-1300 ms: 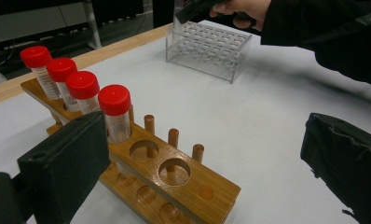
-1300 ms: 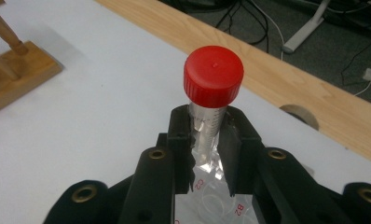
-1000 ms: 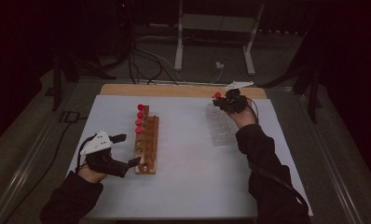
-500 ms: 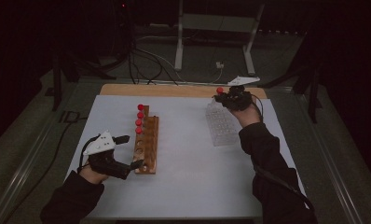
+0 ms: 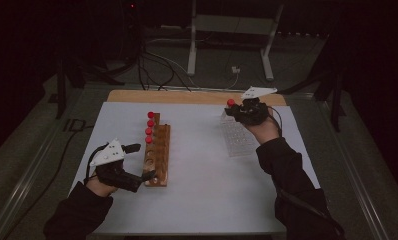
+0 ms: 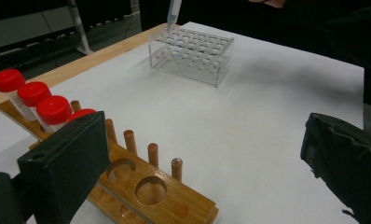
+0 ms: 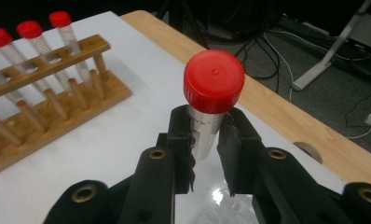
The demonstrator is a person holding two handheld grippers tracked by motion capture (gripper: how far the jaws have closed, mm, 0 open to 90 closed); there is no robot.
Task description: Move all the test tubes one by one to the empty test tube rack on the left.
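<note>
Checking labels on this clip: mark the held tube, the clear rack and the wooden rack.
Held tube (image 7: 214,80), right gripper view, on its red cap.
Clear rack (image 6: 193,49), left gripper view, on its top plate.
Wooden rack (image 5: 157,157), high view, on its top board.

Black two-jaw left gripper (image 5: 137,162) and right gripper (image 5: 232,111), each topped by a pale grey three-cornered plate at 12 o'clock, black cable trailing, brass-ringed screw holes on matte arms, ridged pads, long dark sleeves (image 5: 292,180).
</note>
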